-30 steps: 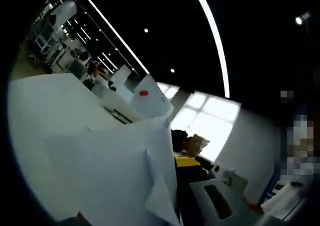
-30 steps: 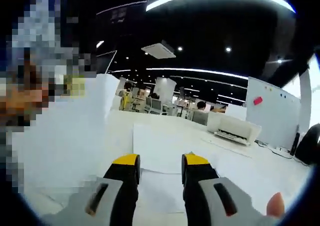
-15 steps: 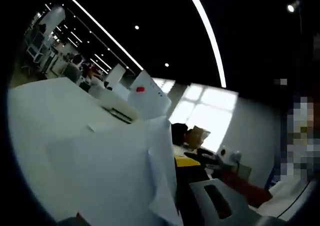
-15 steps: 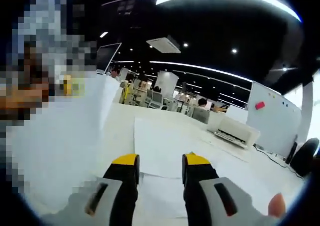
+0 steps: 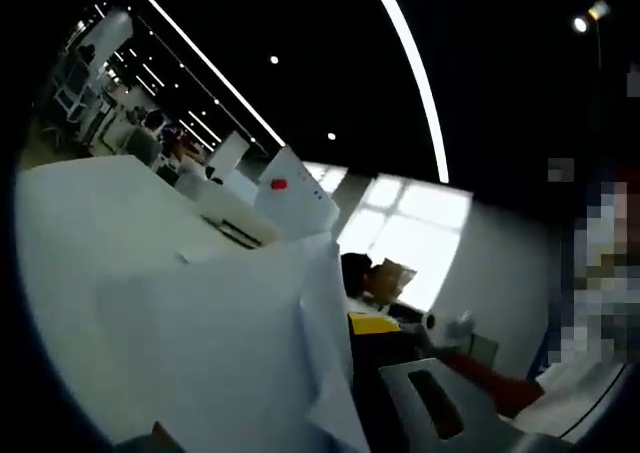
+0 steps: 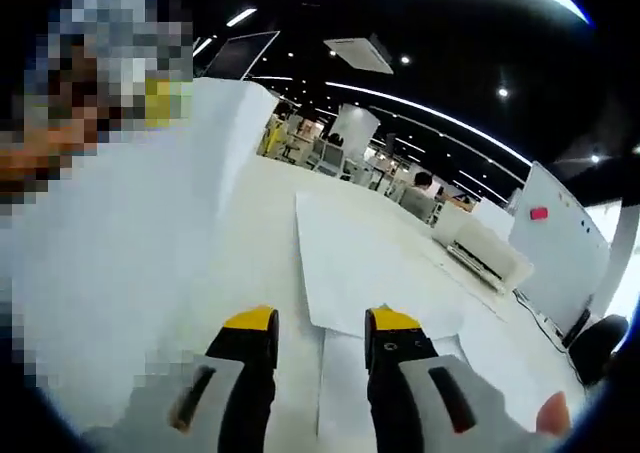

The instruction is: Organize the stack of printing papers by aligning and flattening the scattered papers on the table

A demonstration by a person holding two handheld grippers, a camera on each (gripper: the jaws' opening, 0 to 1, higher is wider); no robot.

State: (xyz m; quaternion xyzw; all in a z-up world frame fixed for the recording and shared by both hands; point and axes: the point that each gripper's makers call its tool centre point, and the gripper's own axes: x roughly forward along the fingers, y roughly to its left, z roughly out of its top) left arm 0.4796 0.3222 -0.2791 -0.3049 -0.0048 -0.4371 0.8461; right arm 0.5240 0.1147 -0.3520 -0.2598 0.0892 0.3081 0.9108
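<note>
Two loose sheets [image 6: 375,273] lie on the counter [image 6: 250,263]; right gripper [image 6: 318,325], jaws apart and empty, has tipped down toward them. Left gripper's state I cannot tell; it apparently holds raised papers [image 5: 220,343], unaligned.

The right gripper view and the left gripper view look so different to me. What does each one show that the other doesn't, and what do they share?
The right gripper view alone shows its own yellow-tipped right gripper, jaws apart with nothing between them, above loose paper sheets lying flat on the table.

The left gripper view alone shows a bright window, a seated person, and a raised sheet of paper close to the lens.

Both show the white table, a whiteboard with a red mark, the white printer-like box beside it, and the dark ceiling with light strips.
</note>
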